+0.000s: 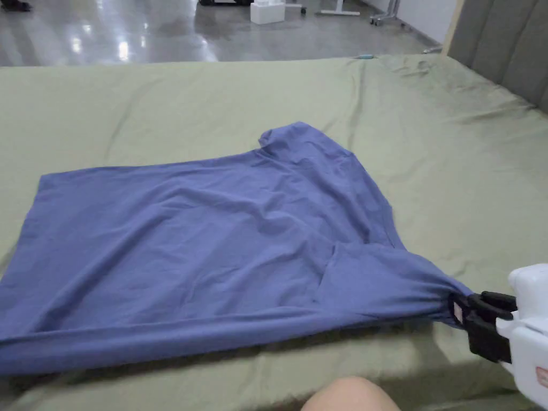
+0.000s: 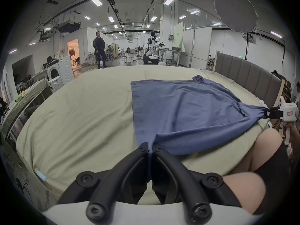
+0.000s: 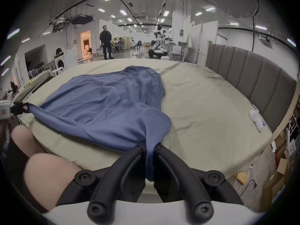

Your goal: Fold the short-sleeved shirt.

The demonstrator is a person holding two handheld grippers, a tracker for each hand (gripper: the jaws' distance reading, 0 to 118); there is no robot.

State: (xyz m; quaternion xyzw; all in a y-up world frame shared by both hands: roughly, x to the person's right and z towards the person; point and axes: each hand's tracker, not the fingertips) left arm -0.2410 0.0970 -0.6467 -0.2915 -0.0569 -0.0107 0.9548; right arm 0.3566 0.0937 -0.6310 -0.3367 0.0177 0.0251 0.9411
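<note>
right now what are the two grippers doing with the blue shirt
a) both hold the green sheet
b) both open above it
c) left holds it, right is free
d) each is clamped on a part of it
d: the left gripper pinches the blue shirt at its near edge, and the right gripper has a bunched sleeve end between its jaws, the cloth pulled taut between them on the bed.

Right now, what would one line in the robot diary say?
stage: spreading, no fold yet | blue short-sleeved cotton shirt: flat on green bedsheet | left gripper: shut on hem corner | right gripper: shut on sleeve
</note>
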